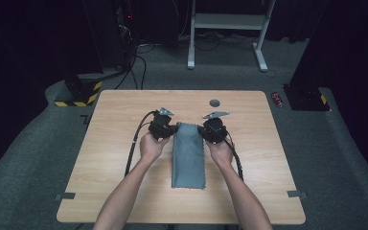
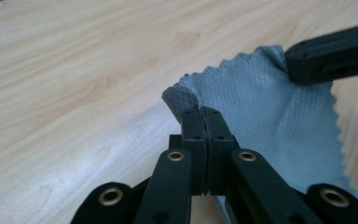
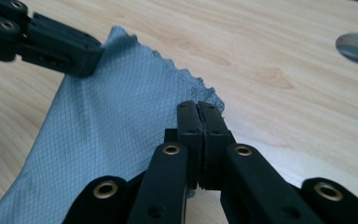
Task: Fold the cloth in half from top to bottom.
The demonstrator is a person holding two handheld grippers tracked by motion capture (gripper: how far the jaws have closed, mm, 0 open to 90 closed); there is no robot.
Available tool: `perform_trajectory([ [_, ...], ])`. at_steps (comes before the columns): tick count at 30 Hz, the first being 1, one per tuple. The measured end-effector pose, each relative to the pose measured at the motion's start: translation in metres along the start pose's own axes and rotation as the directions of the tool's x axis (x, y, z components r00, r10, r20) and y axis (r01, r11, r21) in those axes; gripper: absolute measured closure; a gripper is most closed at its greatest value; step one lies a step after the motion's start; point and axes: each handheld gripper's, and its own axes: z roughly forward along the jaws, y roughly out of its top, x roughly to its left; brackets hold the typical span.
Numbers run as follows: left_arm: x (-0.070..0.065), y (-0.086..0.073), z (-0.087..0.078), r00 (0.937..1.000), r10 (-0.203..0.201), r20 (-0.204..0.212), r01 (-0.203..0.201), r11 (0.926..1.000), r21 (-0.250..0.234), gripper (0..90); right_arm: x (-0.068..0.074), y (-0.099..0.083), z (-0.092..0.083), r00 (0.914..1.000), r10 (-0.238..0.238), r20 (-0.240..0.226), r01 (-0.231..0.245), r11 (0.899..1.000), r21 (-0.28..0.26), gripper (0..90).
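On table: high view shows whole cloth; left gripper pinches corner.

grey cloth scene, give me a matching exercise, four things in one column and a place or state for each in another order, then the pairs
Things:
1. grey cloth
2. left gripper
3. right gripper
4. round hole

Places or states:
A. shut on the cloth's far right corner
B. in the table top, beyond the cloth
C. folded in a long strip, far end held by both grippers
D. shut on the cloth's far left corner

Pairs: 1-C, 2-D, 3-A, 4-B
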Motion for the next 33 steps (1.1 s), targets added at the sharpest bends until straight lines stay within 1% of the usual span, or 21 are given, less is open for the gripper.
perform_trajectory([
  [1,0.001,0.003,-0.001,0.9999,0.008,-0.010,-0.008,1.0000,0.004,89.4,0.000,0.003,-0.001,1.0000,-0.003,0.004,0.003,1.000,-0.002,89.0],
  [2,0.001,0.006,-0.002,0.9996,0.015,-0.022,-0.015,0.9999,-0.004,89.3,0.000,0.006,-0.001,0.9999,-0.009,0.006,0.009,1.000,-0.014,89.0],
  [3,0.002,0.009,-0.003,0.9996,0.011,-0.024,-0.011,0.9999,-0.006,89.4,0.000,0.009,-0.002,1.0000,-0.006,0.006,0.006,1.000,-0.014,89.0],
  [4,0.002,0.011,-0.004,0.9995,0.015,-0.029,-0.016,0.9998,-0.010,89.4,0.000,0.012,-0.002,0.9999,-0.010,0.010,0.010,1.000,-0.023,89.0],
  [7,0.000,0.009,-0.008,0.9995,0.020,-0.024,-0.020,0.9996,-0.020,89.3,-0.001,0.014,-0.005,1.0000,-0.003,0.008,0.003,0.999,-0.035,89.0],
  [9,0.000,0.006,-0.008,0.9993,0.031,-0.021,-0.032,0.9993,-0.021,89.4,0.000,0.011,-0.004,0.9998,-0.019,0.005,0.019,0.999,-0.034,89.0],
  [11,-0.001,0.002,-0.006,0.9994,0.030,-0.017,-0.030,0.9995,-0.011,89.4,0.002,0.007,-0.003,0.9993,-0.038,0.004,0.038,0.999,-0.030,89.0],
  [12,-0.001,0.000,-0.006,0.9993,0.033,-0.019,-0.033,0.9994,-0.009,89.3,0.003,0.005,-0.003,0.9994,-0.035,0.001,0.035,0.999,-0.030,89.0],
  [15,-0.002,-0.005,-0.005,0.9994,0.031,-0.014,-0.032,0.9995,-0.008,89.3,0.004,0.000,-0.001,0.9988,-0.048,-0.005,0.048,0.998,-0.028,89.0],
  [16,-0.002,-0.006,-0.005,0.9994,0.034,-0.012,-0.034,0.9994,-0.009,89.3,0.005,-0.001,-0.001,0.9988,-0.048,-0.006,0.048,0.998,-0.029,89.0],
  [17,-0.002,-0.007,-0.006,0.9997,0.025,-0.007,-0.025,0.9996,-0.013,89.3,0.005,-0.003,-0.001,0.9988,-0.048,-0.011,0.047,0.998,-0.029,89.0],
  [18,-0.002,-0.009,-0.007,0.9997,0.025,-0.002,-0.025,0.9996,-0.015,89.3,0.005,-0.004,-0.002,0.9985,-0.053,-0.015,0.052,0.998,-0.034,89.0],
  [19,-0.003,-0.010,-0.007,0.9997,0.022,0.003,-0.022,0.9996,-0.016,89.3,0.005,-0.005,-0.004,0.9986,-0.048,-0.021,0.047,0.998,-0.038,89.0],
  [22,-0.006,-0.013,-0.009,0.9996,0.025,0.015,-0.025,0.9994,-0.023,89.3,0.005,-0.008,-0.006,0.9984,-0.050,-0.027,0.048,0.998,-0.045,89.0],
  [24,-0.007,-0.014,-0.011,0.9992,0.035,0.016,-0.035,0.9990,-0.027,89.3,0.005,-0.010,-0.008,0.9983,-0.048,-0.031,0.047,0.998,-0.042,89.0],
  [31,-0.012,-0.021,-0.014,0.9994,0.026,0.024,-0.025,0.9992,-0.032,89.1,0.006,-0.015,-0.013,0.9973,-0.052,-0.051,0.049,0.997,-0.058,88.9],
  [32,-0.012,-0.021,-0.015,0.9992,0.033,0.023,-0.033,0.9990,-0.032,89.1,0.007,-0.016,-0.014,0.9972,-0.052,-0.053,0.049,0.997,-0.058,88.9],
  [33,-0.013,-0.022,-0.015,0.9992,0.031,0.027,-0.030,0.9990,-0.032,89.1,0.008,-0.017,-0.015,0.9972,-0.051,-0.055,0.048,0.997,-0.059,88.9],
])
